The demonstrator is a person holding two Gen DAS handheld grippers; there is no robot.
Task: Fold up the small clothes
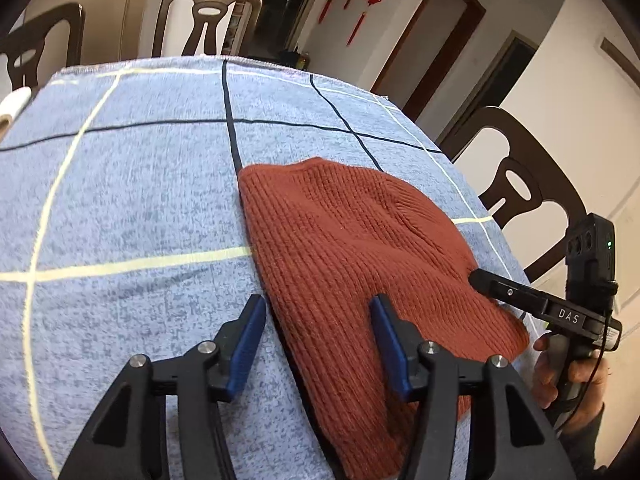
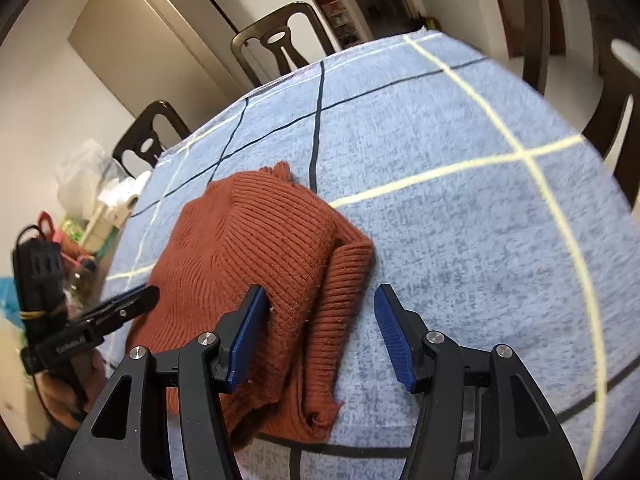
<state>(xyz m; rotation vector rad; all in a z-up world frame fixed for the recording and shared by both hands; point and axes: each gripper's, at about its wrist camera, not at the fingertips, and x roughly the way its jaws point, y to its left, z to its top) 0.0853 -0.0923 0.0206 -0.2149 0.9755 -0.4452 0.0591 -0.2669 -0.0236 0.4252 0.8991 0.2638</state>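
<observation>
A rust-red ribbed knit garment (image 1: pixel 340 240) lies folded on the blue checked tablecloth (image 1: pixel 120 200). My left gripper (image 1: pixel 317 308) stands open over its near left edge: one blue pad is above the cloth, the other above the knit, and neither presses on it. In the right wrist view the garment (image 2: pixel 260 240) shows a folded sleeve or hem along its right side. My right gripper (image 2: pixel 320 300) is open there, with the left pad at the knit and the right pad over the bare tablecloth (image 2: pixel 460 200). A hand holds each gripper at the table's near edge.
Dark chairs stand around the table, at the far side (image 1: pixel 208 20), on the right (image 1: pixel 516 184) and beyond the far edge (image 2: pixel 280 40). A heap of bags and bottles (image 2: pixel 88 200) sits off the table's left side. A white roll (image 1: pixel 16 104) lies at the cloth's left edge.
</observation>
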